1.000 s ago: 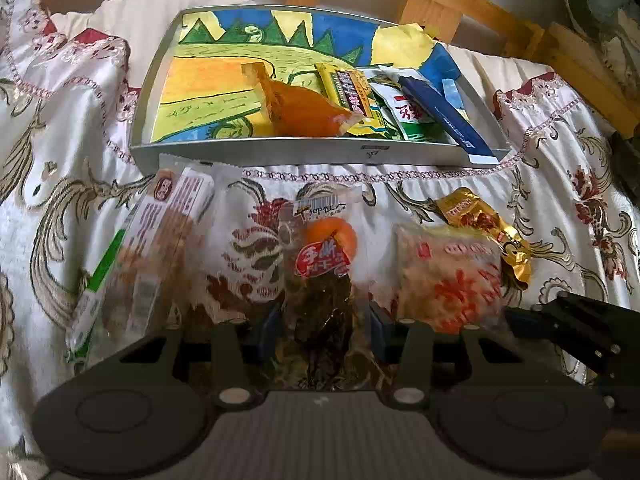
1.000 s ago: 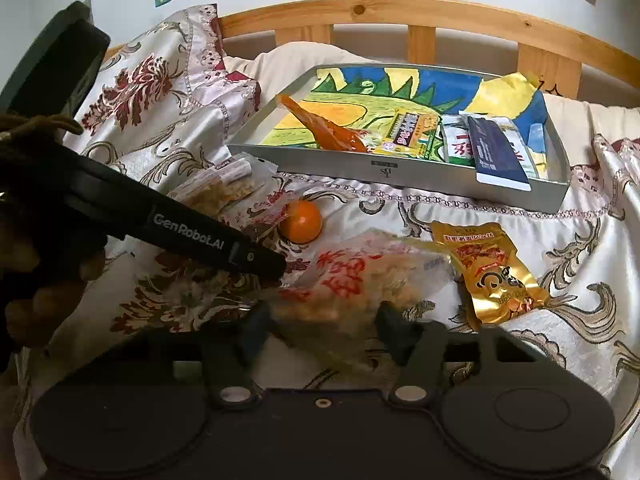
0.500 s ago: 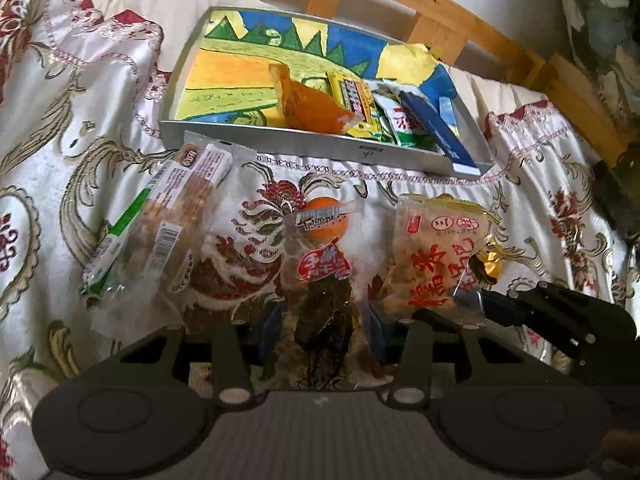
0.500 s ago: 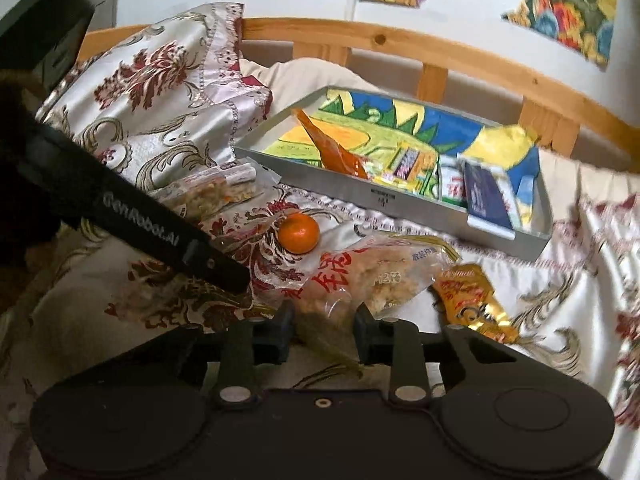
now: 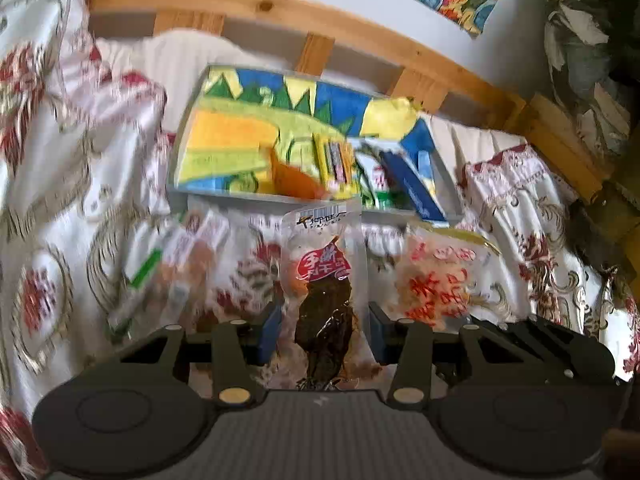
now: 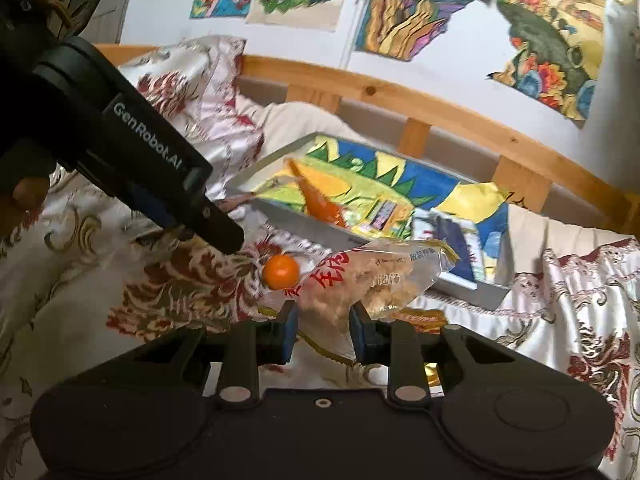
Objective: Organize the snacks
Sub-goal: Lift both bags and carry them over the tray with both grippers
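Right gripper (image 6: 323, 330) around snack bag (image 6: 372, 276)

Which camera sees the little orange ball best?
The right wrist view: the little orange ball sits in plain sight on the bedspread, sharp and whole. In the left wrist view only an orange sliver peeks from behind the dark snack packet.

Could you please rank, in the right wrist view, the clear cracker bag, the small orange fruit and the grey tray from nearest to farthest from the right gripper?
From the right gripper:
1. Clear cracker bag, pinched between its pads, lifted.
2. Small orange fruit, just beyond, left of the bag, on the bedspread.
3. Grey tray, farthest, towards the wooden headboard.
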{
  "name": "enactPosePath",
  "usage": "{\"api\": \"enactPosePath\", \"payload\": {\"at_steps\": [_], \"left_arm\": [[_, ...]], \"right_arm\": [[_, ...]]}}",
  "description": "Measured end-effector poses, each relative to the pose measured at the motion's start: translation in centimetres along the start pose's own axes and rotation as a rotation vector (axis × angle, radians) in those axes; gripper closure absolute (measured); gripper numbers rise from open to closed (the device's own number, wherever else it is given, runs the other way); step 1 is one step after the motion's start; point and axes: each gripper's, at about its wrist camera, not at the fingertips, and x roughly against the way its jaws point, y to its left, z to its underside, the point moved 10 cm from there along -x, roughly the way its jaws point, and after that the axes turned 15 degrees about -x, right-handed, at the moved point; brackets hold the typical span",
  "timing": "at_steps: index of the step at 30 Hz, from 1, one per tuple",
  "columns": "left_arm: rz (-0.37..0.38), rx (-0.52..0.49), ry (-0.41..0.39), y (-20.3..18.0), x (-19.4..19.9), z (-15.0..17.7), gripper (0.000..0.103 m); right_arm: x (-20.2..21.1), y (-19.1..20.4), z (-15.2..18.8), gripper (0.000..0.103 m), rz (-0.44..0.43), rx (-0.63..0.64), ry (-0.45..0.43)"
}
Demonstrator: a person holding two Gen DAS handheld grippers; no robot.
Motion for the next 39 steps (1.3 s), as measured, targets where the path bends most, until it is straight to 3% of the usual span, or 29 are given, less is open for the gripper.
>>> {"api": "enactPosePath", "payload": {"at_steps": [12, 23, 32, 39], "left_arm": [[-0.048, -0.048, -0.087, -1.8, -1.4, -7.9, 0.054], [-0.065, -0.025, -0.088, -3.5, -8.1, -14.8, 0.054], [-0.083, -0.009, -0.03, -4.2, -14.8, -15.3, 0.054], [-0.102, -0.032, 0.011, -4.6, -17.6, -14.4, 0.054]], "right_arm": [[0.7, -4.1, -5.2, 0.073, 0.056, -0.008, -0.155], [-2.7, -12.3, -9.7, 0.073, 0.167, -0.01, -0.253], [-6.8, -17.0, -9.5, 0.073, 0.225, 0.028, -0.189], [-8.7, -16.0, -9.1, 0.079, 0.174, 0.112, -0.169]]}}
